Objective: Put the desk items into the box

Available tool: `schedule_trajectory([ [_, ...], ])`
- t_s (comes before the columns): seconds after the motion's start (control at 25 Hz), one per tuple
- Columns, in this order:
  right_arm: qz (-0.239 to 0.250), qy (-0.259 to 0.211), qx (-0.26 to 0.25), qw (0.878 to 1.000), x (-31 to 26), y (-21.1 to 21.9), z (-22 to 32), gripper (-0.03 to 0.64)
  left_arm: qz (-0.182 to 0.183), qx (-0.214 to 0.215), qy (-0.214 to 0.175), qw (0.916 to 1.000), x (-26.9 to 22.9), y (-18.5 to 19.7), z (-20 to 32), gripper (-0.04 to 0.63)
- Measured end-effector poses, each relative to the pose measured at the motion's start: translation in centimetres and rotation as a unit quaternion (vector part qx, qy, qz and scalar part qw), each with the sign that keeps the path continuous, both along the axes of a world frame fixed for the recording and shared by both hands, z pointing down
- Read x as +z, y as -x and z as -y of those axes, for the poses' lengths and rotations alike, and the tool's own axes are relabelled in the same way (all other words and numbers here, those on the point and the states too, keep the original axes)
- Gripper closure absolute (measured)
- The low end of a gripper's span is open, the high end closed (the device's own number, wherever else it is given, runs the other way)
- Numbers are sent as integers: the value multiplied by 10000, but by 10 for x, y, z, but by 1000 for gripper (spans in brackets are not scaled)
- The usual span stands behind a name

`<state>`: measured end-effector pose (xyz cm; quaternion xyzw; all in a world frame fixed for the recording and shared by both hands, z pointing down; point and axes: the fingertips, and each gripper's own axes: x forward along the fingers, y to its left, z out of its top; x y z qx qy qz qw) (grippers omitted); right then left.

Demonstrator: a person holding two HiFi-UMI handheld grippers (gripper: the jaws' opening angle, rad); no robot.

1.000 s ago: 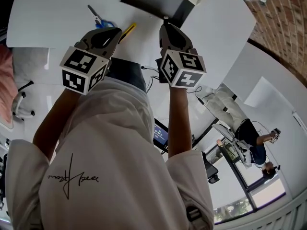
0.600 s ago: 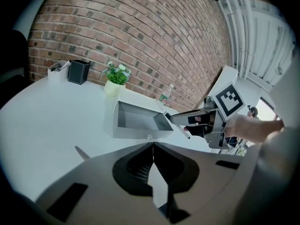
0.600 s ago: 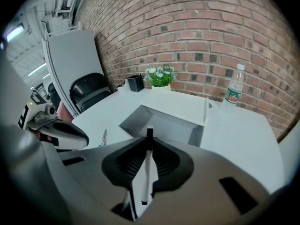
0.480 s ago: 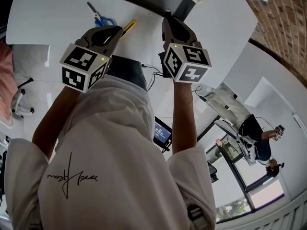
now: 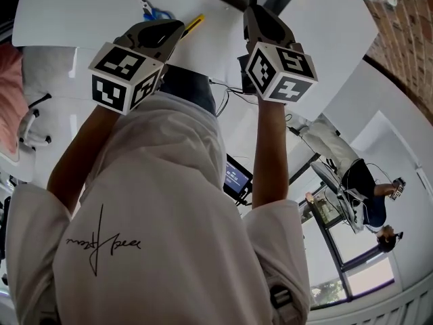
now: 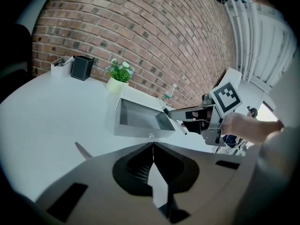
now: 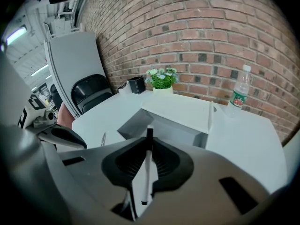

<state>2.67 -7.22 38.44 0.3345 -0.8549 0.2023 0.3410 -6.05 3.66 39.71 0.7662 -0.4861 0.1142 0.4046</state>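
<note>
The right tool [image 7: 148, 139] is clamped on a white pen [image 7: 146, 177] with a black cap. The pen runs lengthwise between the jaws, its capped end poking out toward the open grey box [image 6: 136, 131]. In the left gripper view the pen's tip is at the box's right corner, seemingly just above the rim. The left tool [image 6: 153, 145] is fully closed on nothing, held in front of the box over the white counter [image 6: 56, 121]. Left of the box lie blue-handled scissors [image 5: 151, 10] and a yellow item [image 5: 194, 23]. Behind the box stand a potted plant [image 6: 119, 76] and a water bottle [image 7: 240, 93].
</note>
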Motion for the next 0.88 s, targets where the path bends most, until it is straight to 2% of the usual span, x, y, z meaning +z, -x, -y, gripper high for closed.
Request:
schedule_trajectory([
  [0.28, -30, -37, -54, 10000, 2, 2, 11, 555, 6, 96, 57, 9999, 5, -3, -2, 589],
  [0.56, -83, -61, -24, 9999, 2, 5, 23, 555, -151, 211, 113, 9996, 2, -2, -4, 589],
  [0.88, -111, -39, -110, 9999, 3, 13, 27, 555, -172, 100, 232, 9995, 9, 6, -9, 589],
])
